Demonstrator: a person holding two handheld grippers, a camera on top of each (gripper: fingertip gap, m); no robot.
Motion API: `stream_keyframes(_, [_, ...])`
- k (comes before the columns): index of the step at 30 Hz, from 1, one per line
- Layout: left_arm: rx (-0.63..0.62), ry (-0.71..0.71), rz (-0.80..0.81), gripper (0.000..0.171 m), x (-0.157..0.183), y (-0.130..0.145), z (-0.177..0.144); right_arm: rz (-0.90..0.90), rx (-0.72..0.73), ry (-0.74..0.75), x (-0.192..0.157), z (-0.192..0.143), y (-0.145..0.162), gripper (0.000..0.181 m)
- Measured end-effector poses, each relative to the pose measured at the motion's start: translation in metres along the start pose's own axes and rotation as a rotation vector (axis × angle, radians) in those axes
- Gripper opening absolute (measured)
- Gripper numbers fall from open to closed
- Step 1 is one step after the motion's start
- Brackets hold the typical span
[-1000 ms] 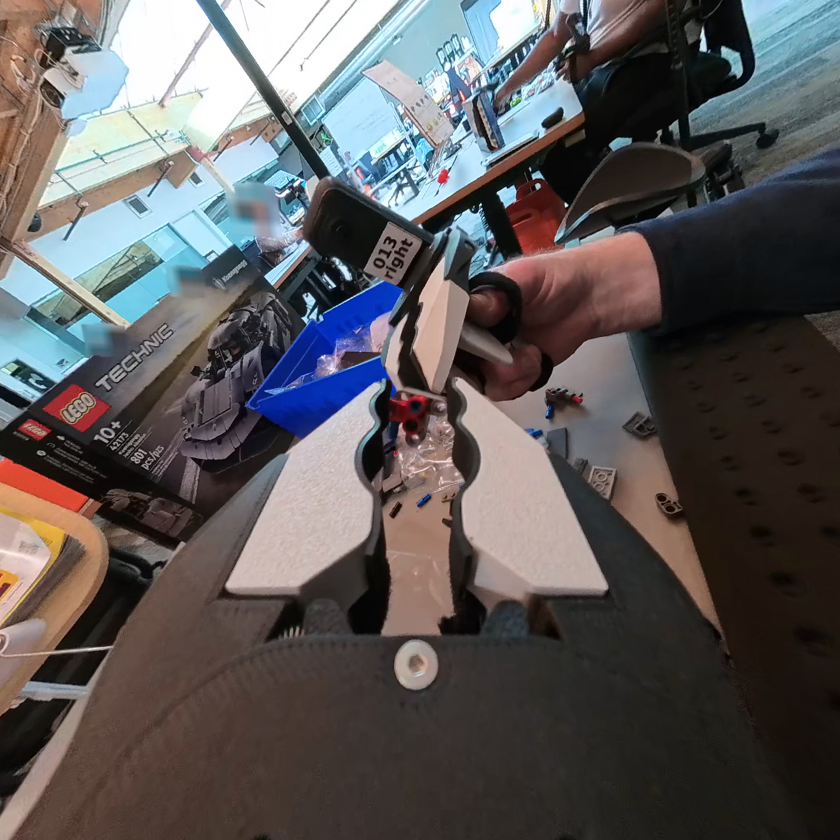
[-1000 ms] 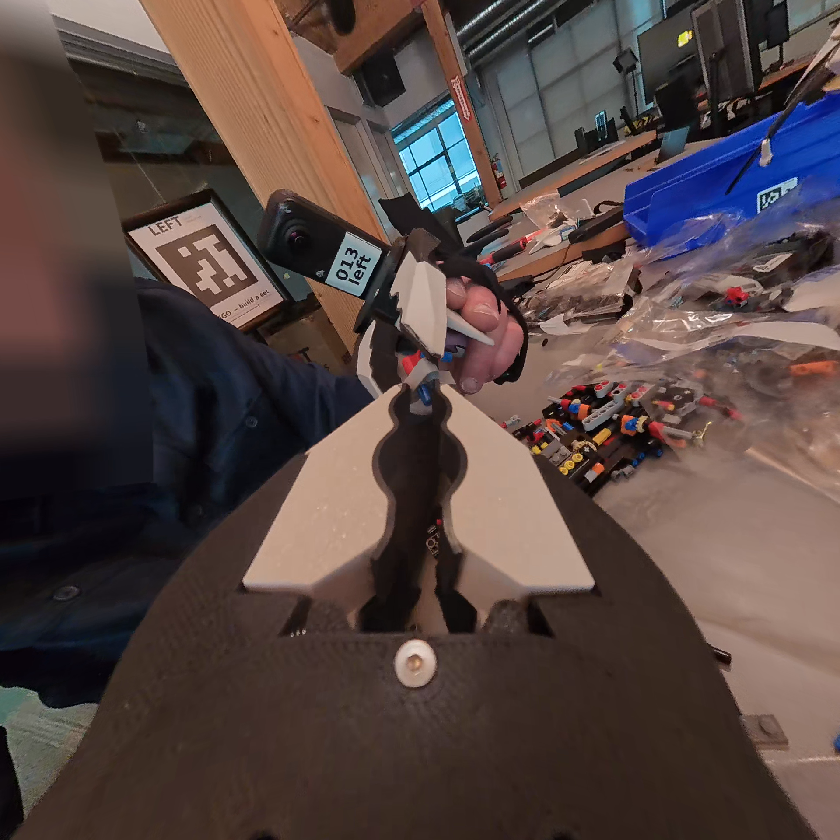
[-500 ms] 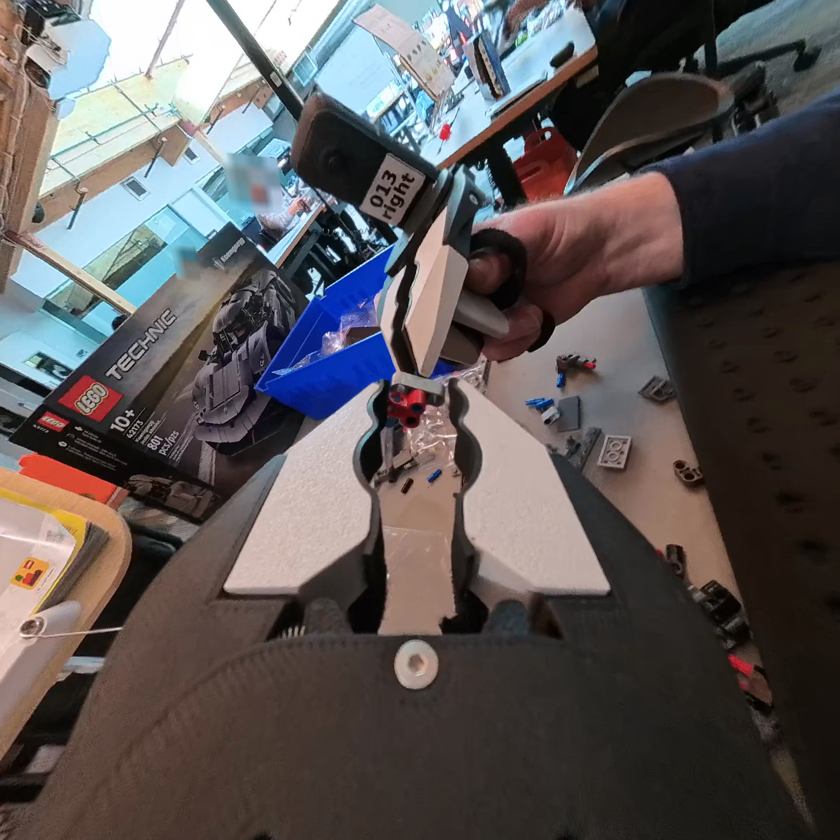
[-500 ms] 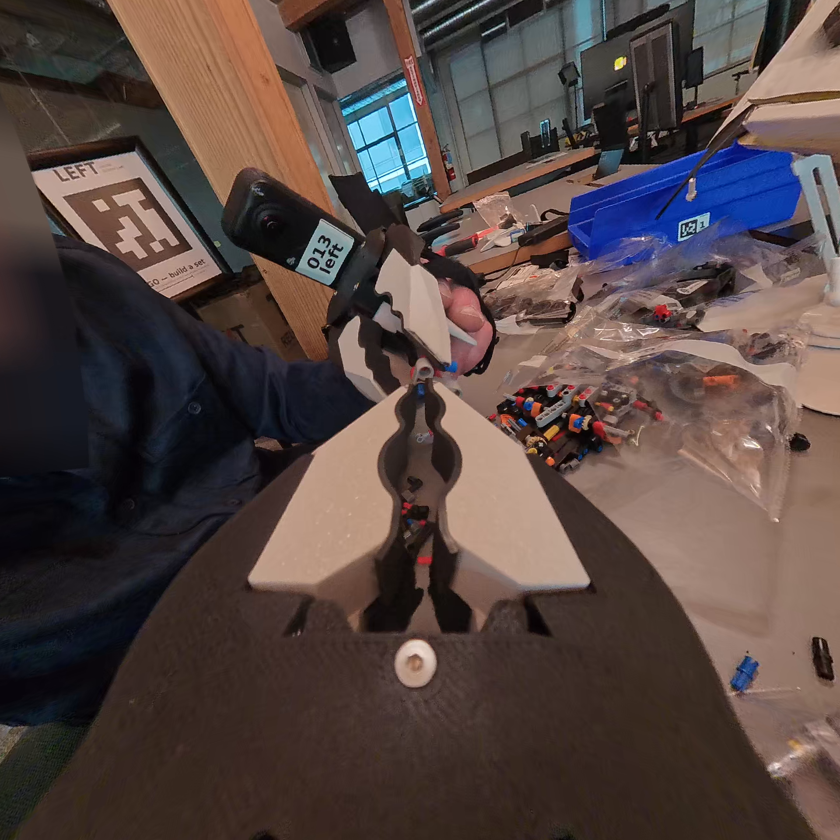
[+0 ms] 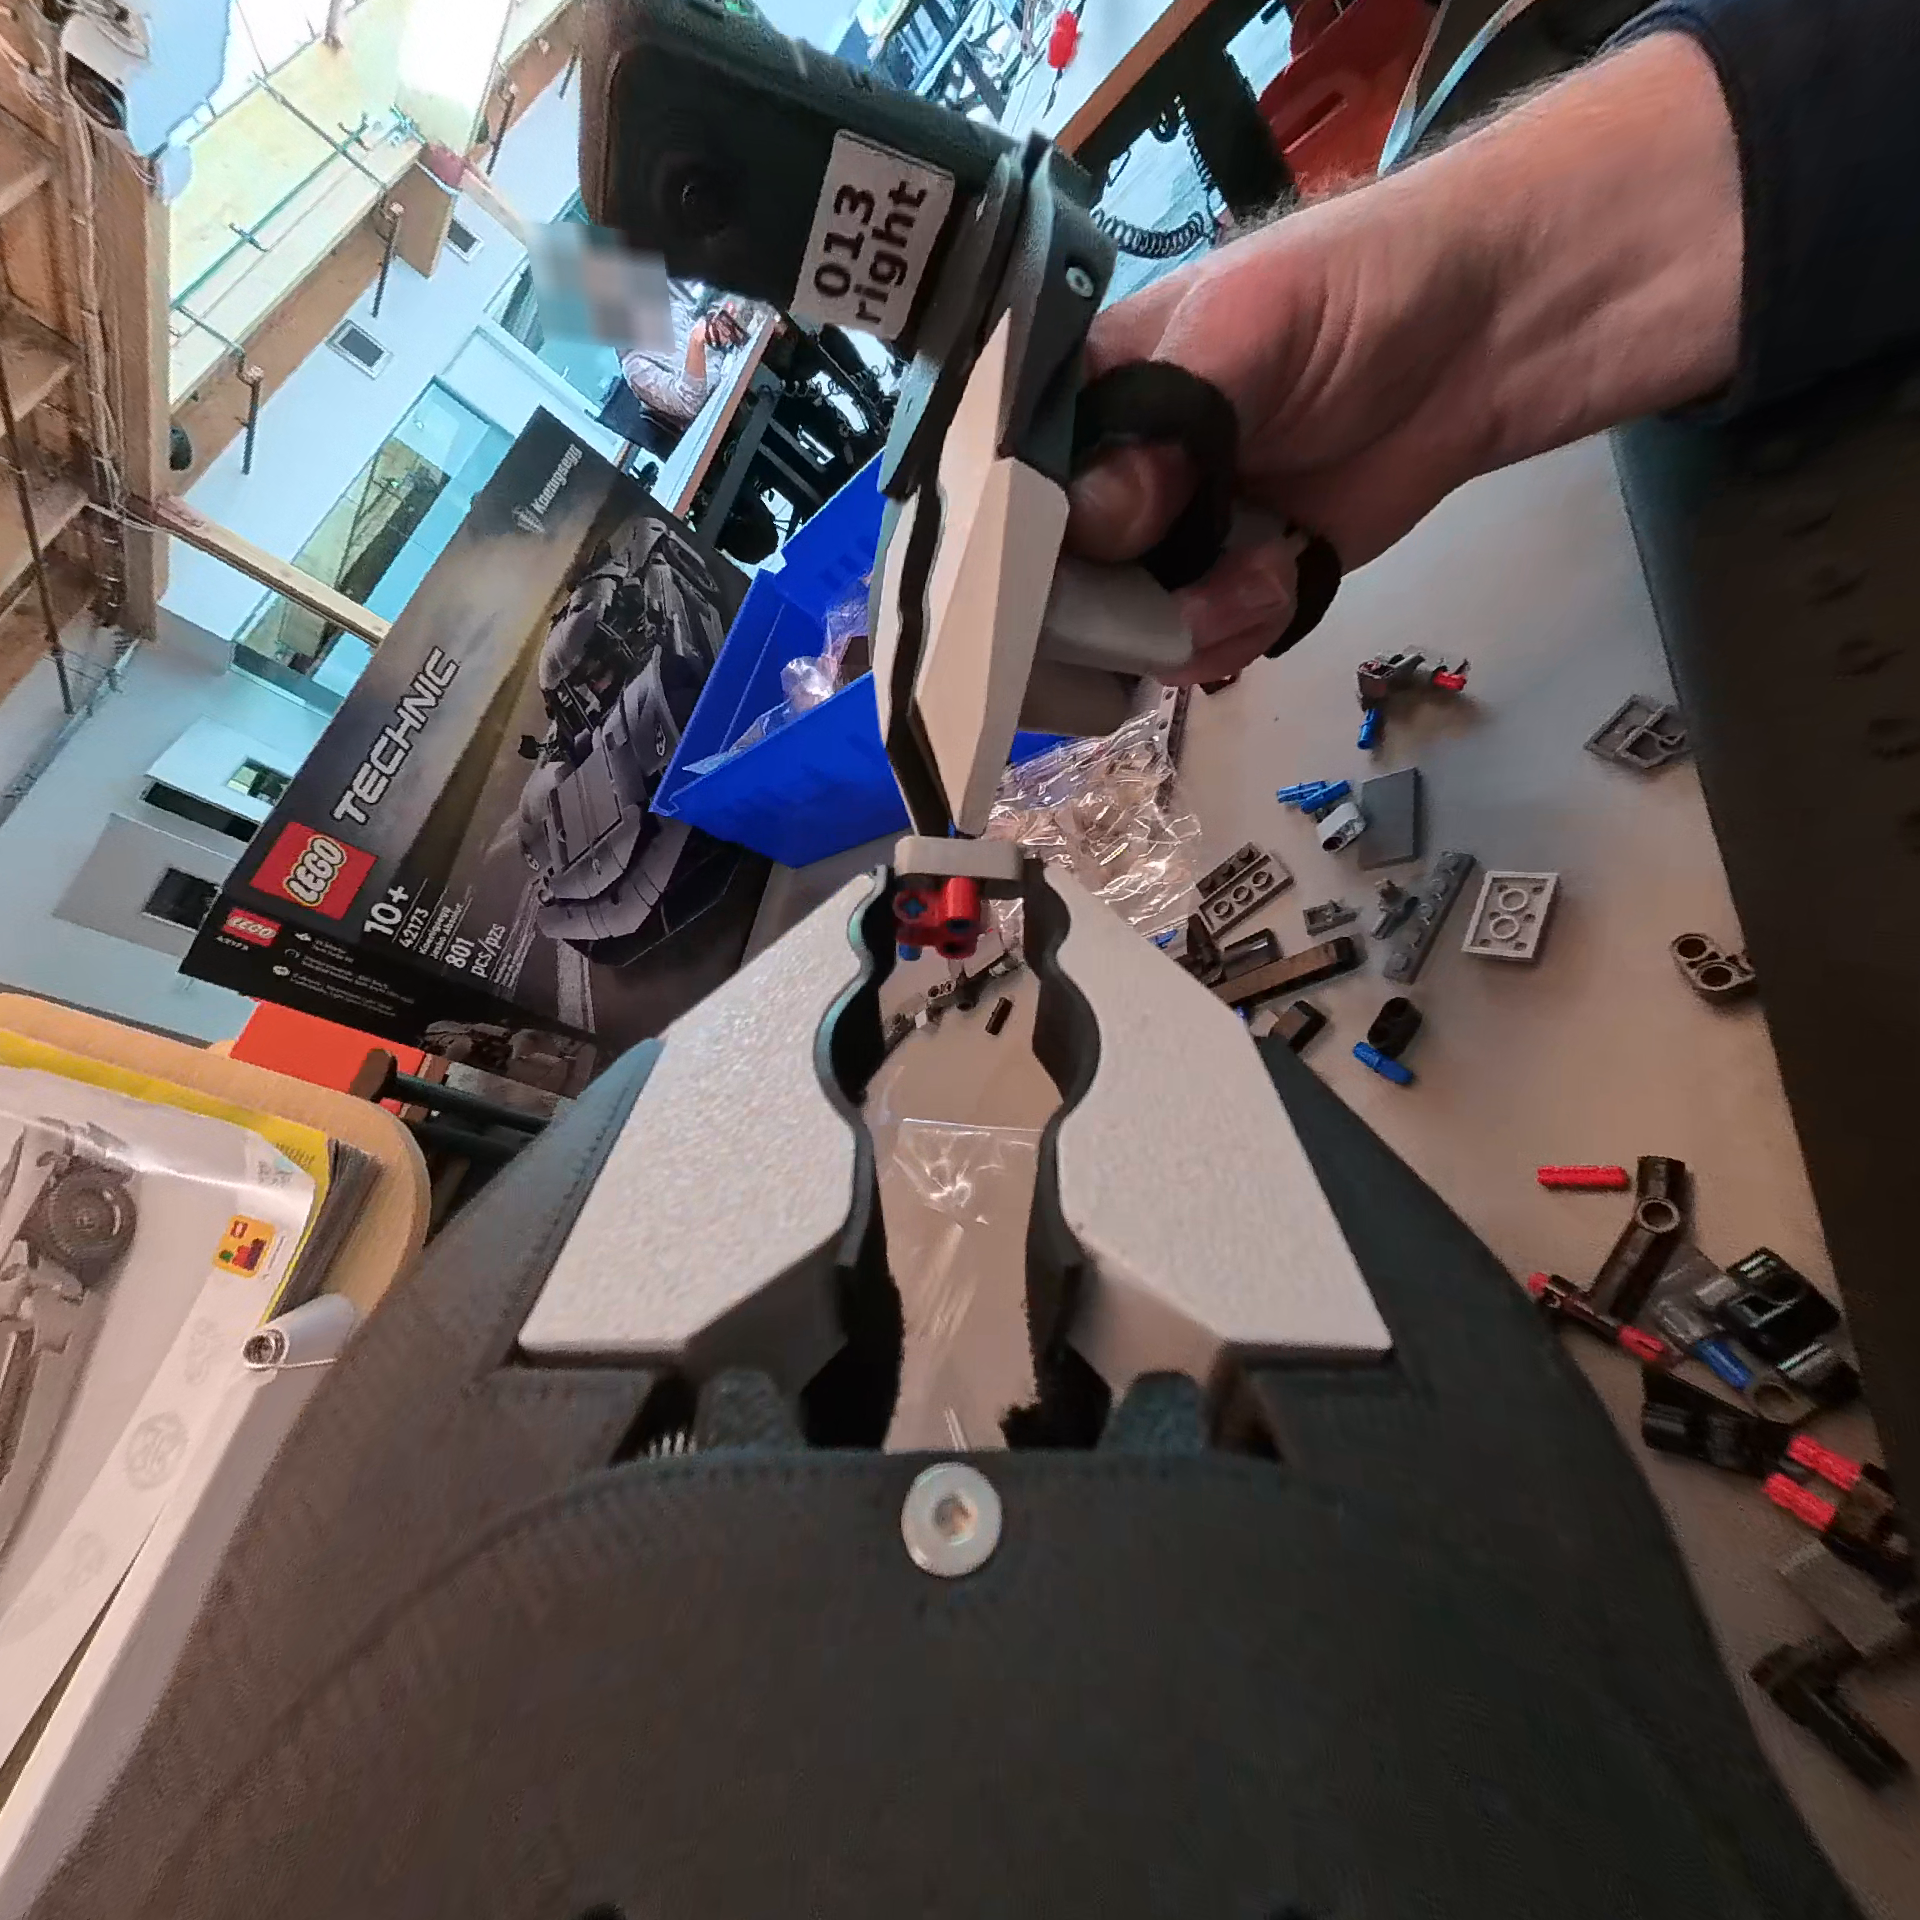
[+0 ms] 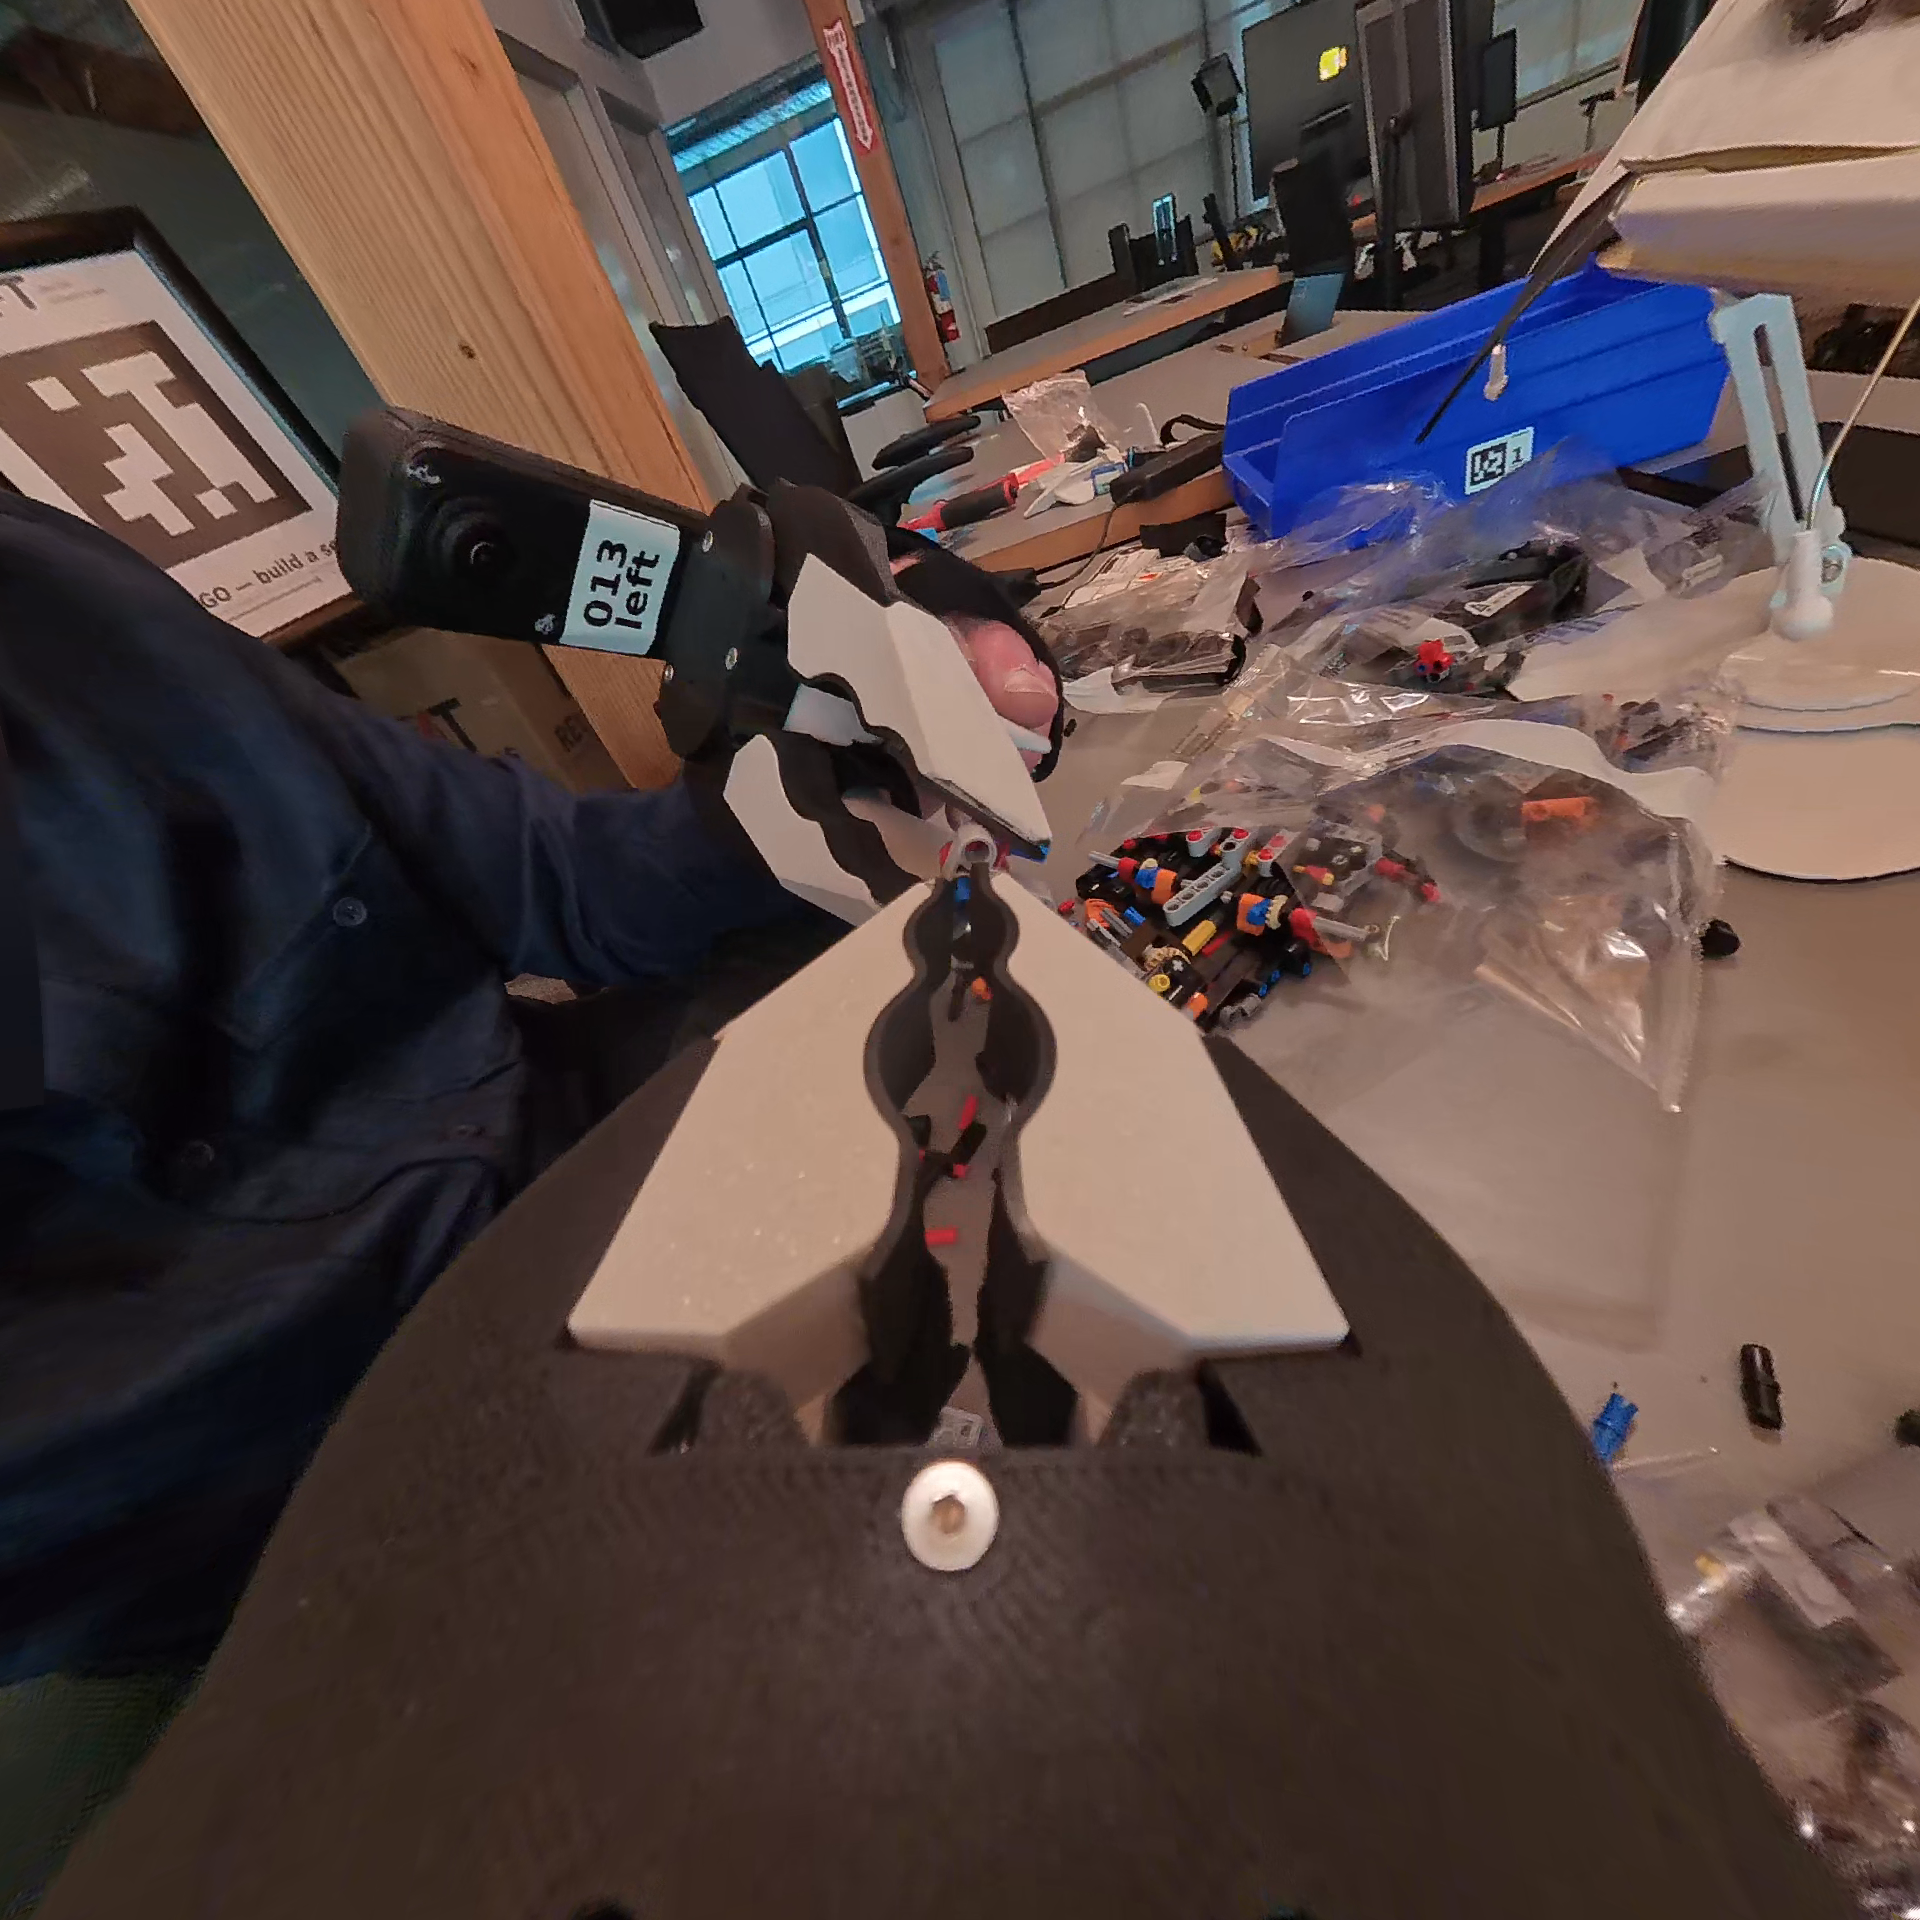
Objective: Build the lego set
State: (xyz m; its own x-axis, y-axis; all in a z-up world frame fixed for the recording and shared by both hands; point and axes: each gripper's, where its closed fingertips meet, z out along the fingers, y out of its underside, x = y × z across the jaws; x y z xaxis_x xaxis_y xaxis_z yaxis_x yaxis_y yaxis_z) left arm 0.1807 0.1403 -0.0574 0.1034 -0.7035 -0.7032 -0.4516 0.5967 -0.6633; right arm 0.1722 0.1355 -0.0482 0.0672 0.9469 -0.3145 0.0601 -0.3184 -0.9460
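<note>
My left gripper [image 5: 951, 902] is shut on a small red connector [image 5: 938, 914] with a blue pin in it. A light grey piece [image 5: 956, 857] sits on top of the red connector. My right gripper [image 5: 938, 823] comes down from above and is shut on that grey piece. In the right wrist view my right gripper [image 6: 962, 881] points at the left gripper [image 6: 992, 831], tip to tip, with the grey piece [image 6: 971, 847] between them. Both are held in the air above the grey table [image 5: 1558, 831].
A Lego set box [image 5: 488, 779] and a blue bin [image 5: 790, 748] stand behind. Loose grey and black pieces [image 5: 1455, 914] lie to the right. An instruction booklet [image 5: 135, 1299] is at the left. Bags of parts [image 6: 1455, 852], a sorted pile [image 6: 1216, 914] and a white lamp base [image 6: 1829, 769] fill the table. My left and right fingertips are right by each other.
Both grippers stay tip to tip on the small assembly. The right gripper has swung more upright above the left one, and both views now tilt further down towards the table.
</note>
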Motion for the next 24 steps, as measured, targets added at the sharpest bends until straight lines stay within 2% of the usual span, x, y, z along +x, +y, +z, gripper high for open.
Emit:
stream_keyframes(9, [0.014, 0.026, -0.074, 0.021, -0.002, -0.003, -0.006, -0.085, -0.017, 0.058, -0.003, -0.002, -0.004, 0.000])
stream_keyframes(10, [0.009, 0.002, -0.102, 0.021, -0.010, 0.002, -0.011, -0.089, -0.005, 0.079, -0.001, -0.006, -0.005, 0.000])
stream_keyframes(13, [0.123, -0.011, -0.249, 0.021, -0.034, -0.002, -0.035, -0.064, 0.142, 0.117, 0.005, -0.043, -0.025, 0.000])
stream_keyframes(18, [0.085, 0.036, -0.181, 0.021, -0.015, 0.000, -0.016, -0.056, -0.048, 0.144, 0.013, -0.017, 0.007, 0.000])
stream_keyframes(21, [0.105, 0.056, -0.173, 0.021, -0.008, -0.004, -0.012, -0.028, -0.012, 0.061, 0.004, -0.011, 0.005, 0.000])
stream_keyframes(24, [0.090, 0.059, -0.140, 0.021, -0.003, -0.004, -0.007, -0.028, 0.012, 0.045, 0.001, -0.010, 0.002, 0.001])
